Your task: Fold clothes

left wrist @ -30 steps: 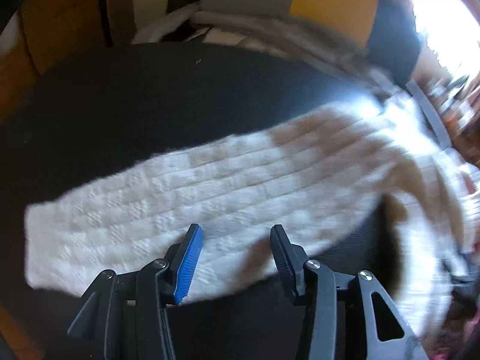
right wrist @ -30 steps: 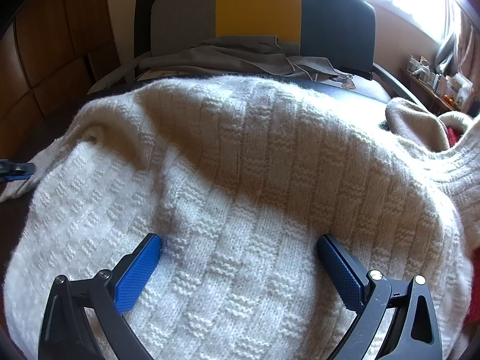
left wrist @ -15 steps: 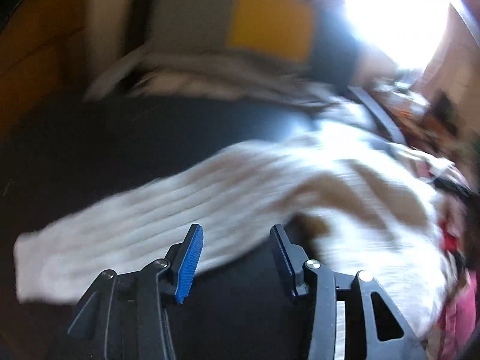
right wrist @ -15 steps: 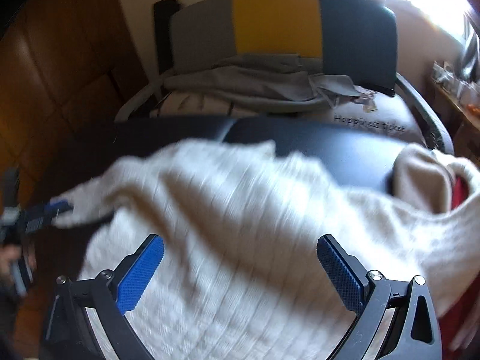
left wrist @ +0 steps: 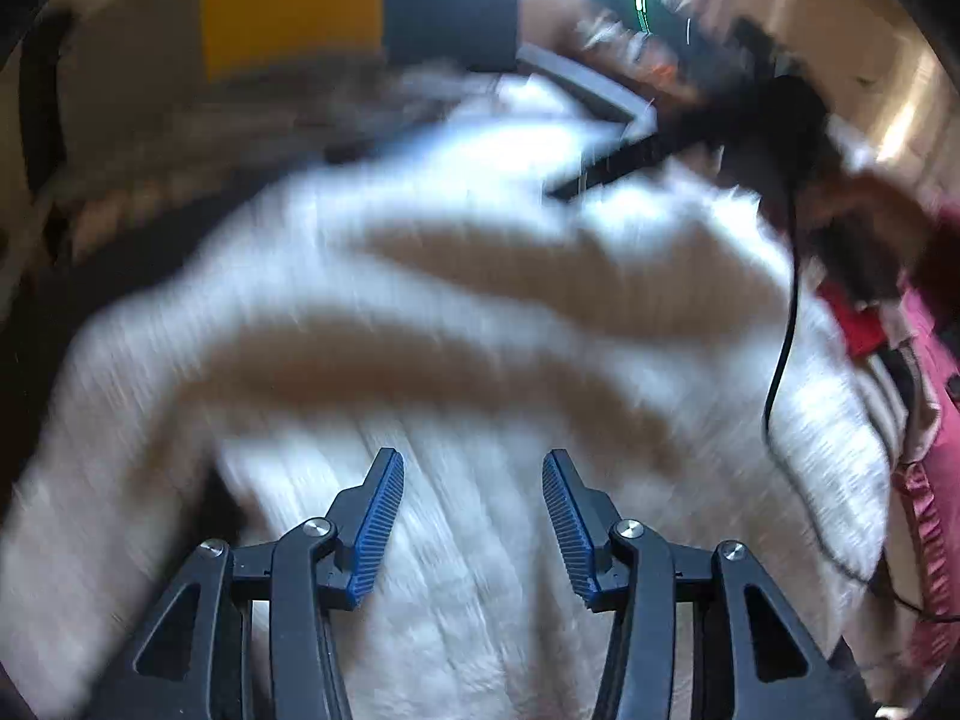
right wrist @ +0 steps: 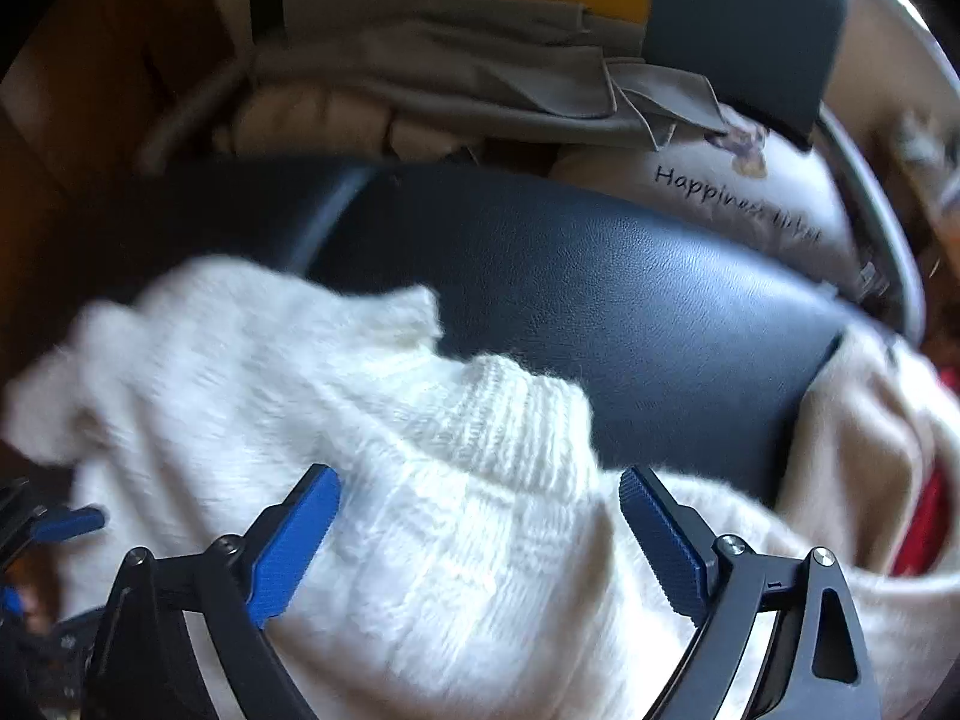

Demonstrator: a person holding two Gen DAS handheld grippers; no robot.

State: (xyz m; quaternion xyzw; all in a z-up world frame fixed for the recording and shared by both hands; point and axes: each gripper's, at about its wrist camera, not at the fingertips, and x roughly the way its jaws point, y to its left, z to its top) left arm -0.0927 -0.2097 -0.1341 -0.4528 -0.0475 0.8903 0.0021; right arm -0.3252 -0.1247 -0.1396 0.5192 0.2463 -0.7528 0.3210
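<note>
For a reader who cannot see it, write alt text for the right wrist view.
A white knitted sweater lies bunched on a dark padded surface, its ribbed cuff between the open blue-padded fingers of the right gripper. Behind it, grey cloth is heaped on a chair with a yellow panel.

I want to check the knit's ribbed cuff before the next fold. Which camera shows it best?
The right wrist view: the ribbed cuff of the white sweater sits fairly sharp against the dark cushion, just ahead of the open right tongs. The left wrist view shows only motion-blurred sweater body; no cuff can be made out.
</note>
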